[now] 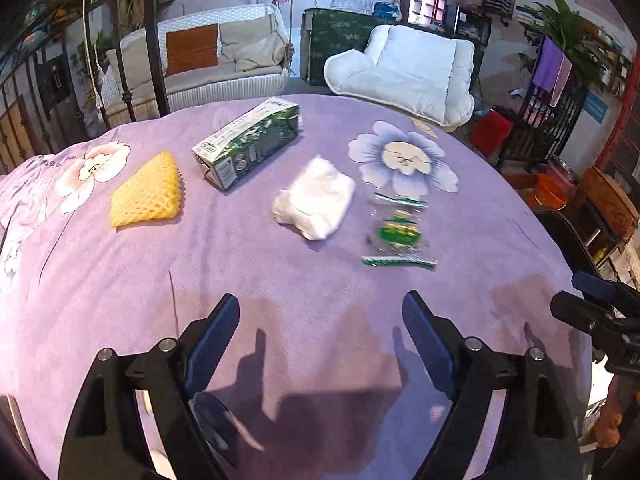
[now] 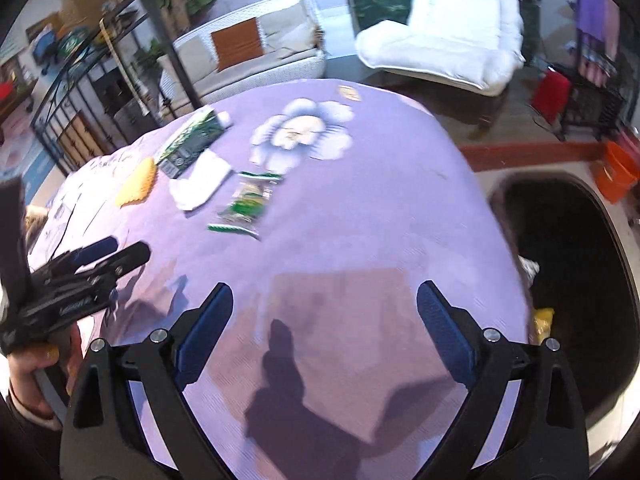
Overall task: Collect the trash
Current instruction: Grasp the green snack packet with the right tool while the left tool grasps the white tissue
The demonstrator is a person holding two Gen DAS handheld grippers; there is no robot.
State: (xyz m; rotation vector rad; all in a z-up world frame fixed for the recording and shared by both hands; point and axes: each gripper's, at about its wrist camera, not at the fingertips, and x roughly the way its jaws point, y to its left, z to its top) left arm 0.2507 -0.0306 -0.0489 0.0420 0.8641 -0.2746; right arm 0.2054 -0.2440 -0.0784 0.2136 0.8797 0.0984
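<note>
- The bench, round-looking and draped in a purple flowered cloth, carries four pieces of trash in a loose row across its far half, all lying flat and apart from one another.
- From the bench's left edge inward: a yellow foam net, a green-and-white carton on its side, a crumpled white tissue, and a clear wrapper with green print nearest the right edge.
- The near half of the bench is bare cloth, crossed only by the tools' shadows.
- The left tool hangs over that near edge, tilted down, jaws spread wide with nothing between them: released and empty.
- The right tool is likewise released and empty over the near right part of the bench; the left one shows at the left side of its view, gripped by a hand.
- Just off the bench's right edge stands a dark bin, mouth up, with something yellow and something pale already inside. It seems set there so trash can be dropped straight over the edge.
- Judging by this, collecting is under way, with four pieces left. The wrapper is closest to the bin and the likeliest next pick for the right tool.
</note>
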